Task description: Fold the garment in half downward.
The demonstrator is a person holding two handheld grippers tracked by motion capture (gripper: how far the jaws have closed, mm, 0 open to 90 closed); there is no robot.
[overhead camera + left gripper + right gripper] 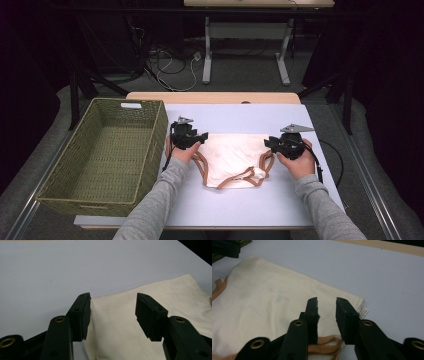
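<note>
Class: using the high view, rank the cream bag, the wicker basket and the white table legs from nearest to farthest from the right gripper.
1. Cream bag, just left of the right gripper.
2. Wicker basket, far left.
3. White table legs, beyond the table.

The cream bag [231, 157] is matt woven cloth with tan fabric straps [239, 176]. The basket [150, 145] is rough green wicker. The table [260, 200] top looks smooth and matt.

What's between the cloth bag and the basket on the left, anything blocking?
Only the left claw and its hand sit at the cloth bag's left edge, between it and the basket. Otherwise bare table; the basket wall must be cleared.
</note>
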